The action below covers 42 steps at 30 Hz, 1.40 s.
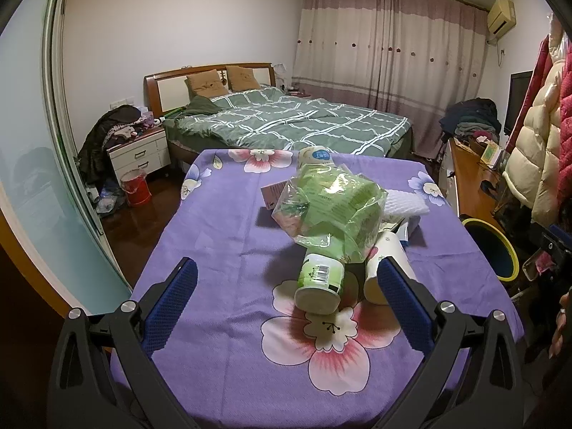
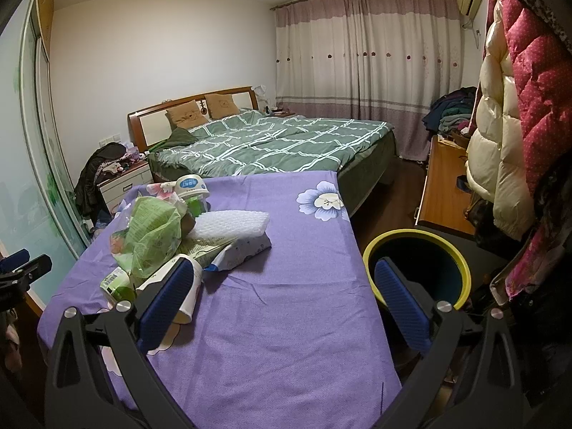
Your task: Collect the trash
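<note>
Trash pile [image 1: 332, 211]: mid-table in left wrist view. Your left gripper [image 1: 286, 286] gapes wide and empty, yoghurt cup [image 1: 320, 280] at 12 o'clock; square up, pinch its body. Right wrist view: right gripper [image 2: 282, 286] wide, empty; bin [image 2: 416, 268] at 2 o'clock beside the table [image 2: 286, 321].

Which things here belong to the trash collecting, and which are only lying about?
Job: green bag, tub, paper cup, foam sheet, wrapper, bin.
Lying about: bed, nightstand, red bucket, coats.
</note>
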Each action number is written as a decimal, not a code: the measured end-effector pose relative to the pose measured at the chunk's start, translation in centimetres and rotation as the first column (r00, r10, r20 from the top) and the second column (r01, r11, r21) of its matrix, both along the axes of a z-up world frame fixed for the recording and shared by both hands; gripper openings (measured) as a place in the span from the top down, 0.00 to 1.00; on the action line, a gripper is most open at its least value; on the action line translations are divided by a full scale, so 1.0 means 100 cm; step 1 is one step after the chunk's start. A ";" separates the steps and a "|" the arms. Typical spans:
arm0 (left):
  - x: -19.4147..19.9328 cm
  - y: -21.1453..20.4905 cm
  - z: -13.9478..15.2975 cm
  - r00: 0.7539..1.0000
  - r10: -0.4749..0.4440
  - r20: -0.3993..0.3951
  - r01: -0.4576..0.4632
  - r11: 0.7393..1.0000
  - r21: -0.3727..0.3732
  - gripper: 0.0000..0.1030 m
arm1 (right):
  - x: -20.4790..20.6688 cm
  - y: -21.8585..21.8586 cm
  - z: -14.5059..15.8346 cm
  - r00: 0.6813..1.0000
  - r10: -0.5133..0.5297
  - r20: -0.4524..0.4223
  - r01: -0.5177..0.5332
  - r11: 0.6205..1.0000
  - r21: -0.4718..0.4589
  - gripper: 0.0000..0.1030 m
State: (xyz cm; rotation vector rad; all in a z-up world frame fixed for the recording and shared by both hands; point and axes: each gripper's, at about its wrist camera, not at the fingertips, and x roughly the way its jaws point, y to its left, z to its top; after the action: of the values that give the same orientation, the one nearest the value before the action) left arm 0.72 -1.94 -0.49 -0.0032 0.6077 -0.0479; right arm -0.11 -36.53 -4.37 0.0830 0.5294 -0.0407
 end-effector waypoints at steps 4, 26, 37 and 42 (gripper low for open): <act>0.000 0.000 0.000 1.000 0.000 -0.001 0.000 1.000 0.000 0.04 | 0.000 0.000 0.000 1.000 0.002 -0.001 -0.002 1.000 0.000 0.06; 0.000 -0.001 -0.002 1.000 -0.003 -0.003 0.003 1.000 0.000 0.04 | 0.001 0.000 0.000 1.000 0.001 -0.002 -0.001 1.000 0.002 0.06; 0.000 -0.003 -0.002 1.000 -0.003 -0.003 0.003 1.000 0.000 0.04 | 0.002 0.000 0.000 1.000 0.000 0.000 0.000 1.000 0.003 0.06; 0.008 -0.004 -0.002 1.000 0.001 -0.001 -0.001 1.000 0.000 0.04 | 0.012 0.002 0.000 1.000 0.009 -0.005 -0.009 1.000 0.009 0.06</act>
State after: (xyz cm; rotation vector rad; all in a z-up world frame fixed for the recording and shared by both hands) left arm 1.52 -2.32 -0.69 -0.0034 0.6082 -0.0472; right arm 1.10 -36.28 -4.40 0.0894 0.5347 -0.0302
